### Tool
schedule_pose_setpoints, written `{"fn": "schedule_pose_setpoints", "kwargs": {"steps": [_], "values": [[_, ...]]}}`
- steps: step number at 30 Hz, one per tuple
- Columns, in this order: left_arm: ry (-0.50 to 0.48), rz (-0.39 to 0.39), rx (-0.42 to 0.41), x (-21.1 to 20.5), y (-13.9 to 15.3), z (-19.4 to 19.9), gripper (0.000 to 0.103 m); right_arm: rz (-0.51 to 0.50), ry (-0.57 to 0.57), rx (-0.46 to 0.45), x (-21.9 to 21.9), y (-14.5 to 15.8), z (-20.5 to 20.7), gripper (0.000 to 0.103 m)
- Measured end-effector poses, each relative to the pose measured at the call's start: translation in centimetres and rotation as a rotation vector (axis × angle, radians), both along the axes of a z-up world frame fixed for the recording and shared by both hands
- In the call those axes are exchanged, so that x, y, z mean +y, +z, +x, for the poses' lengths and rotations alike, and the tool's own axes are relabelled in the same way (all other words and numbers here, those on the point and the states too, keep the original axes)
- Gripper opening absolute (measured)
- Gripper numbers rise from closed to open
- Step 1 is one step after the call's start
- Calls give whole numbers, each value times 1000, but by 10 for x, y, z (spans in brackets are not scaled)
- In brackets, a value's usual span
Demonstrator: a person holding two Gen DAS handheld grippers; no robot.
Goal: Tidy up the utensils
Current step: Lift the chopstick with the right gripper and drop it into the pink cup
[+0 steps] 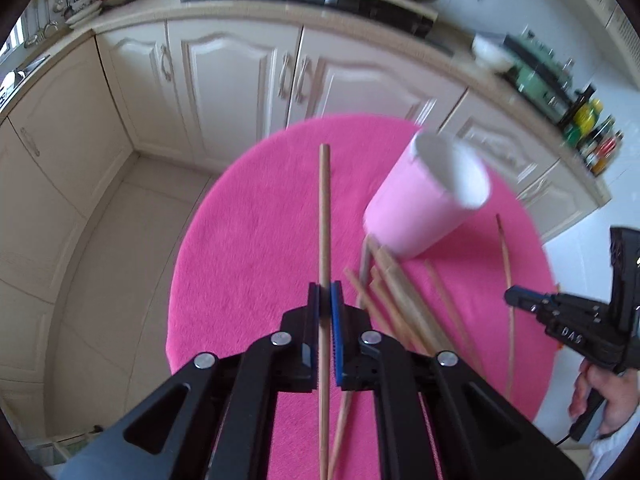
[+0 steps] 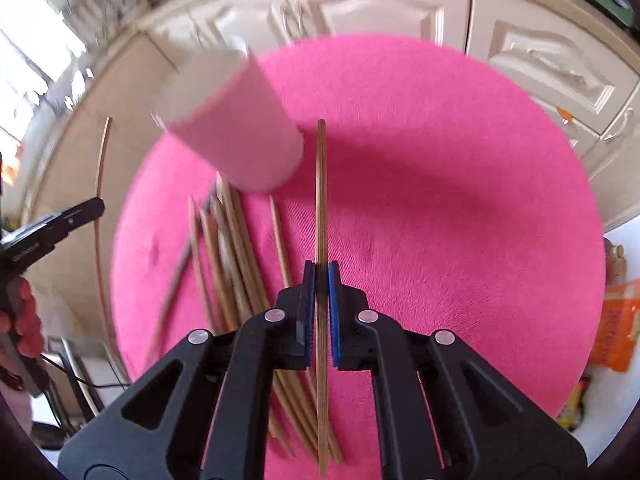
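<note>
Left wrist view: left gripper points down steeply, jaws closed on one chopstick held above pink mat. Pink cup stands just right of it. Loose chopsticks lie before cup, count unclear from blur. Right gripper at right edge, in hand.

Right wrist view: right gripper tilted down, jaws clamped on one chopstick. Cup left, pile below it.

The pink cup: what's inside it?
The pink cup shows only a white inner wall near its rim; its bottom is hidden. The loose chopsticks lie on the pink mat beside it.
</note>
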State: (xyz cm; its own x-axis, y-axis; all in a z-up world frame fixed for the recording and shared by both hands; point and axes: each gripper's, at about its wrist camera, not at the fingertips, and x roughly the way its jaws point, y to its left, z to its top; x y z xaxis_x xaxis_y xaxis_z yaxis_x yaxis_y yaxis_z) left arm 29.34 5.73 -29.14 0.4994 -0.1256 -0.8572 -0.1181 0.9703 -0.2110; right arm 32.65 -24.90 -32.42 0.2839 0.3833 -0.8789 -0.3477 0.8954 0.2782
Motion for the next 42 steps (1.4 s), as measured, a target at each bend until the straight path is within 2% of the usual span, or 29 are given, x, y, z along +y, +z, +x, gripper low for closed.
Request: {"fn": "schedule_pose_setpoints", "kwargs": {"steps": [6, 12, 16, 21, 27, 34, 42], "values": [[-9, -65, -238, -13, 61, 3, 6, 156, -64, -132, -11, 51, 2, 6], [-25, -90, -427, -30, 98, 30, 6, 305, -100, -330, -2, 105, 12, 6], [-24, -110, -488, -39, 107, 51, 6, 388, -126, -440, 9, 131, 30, 7], [6, -113, -562, -44, 110, 73, 6, 443, -145, -520, 25, 141, 50, 7], [66, -102, -616, -41, 102, 96, 6, 496, -201, -562, 30, 136, 74, 7], [70, -53, -570, -45, 68, 108, 6, 477, -231, -553, 41, 118, 87, 7], [40, -38, -508, -44, 48, 90, 6, 431, -190, -547, 51, 105, 82, 7]]}}
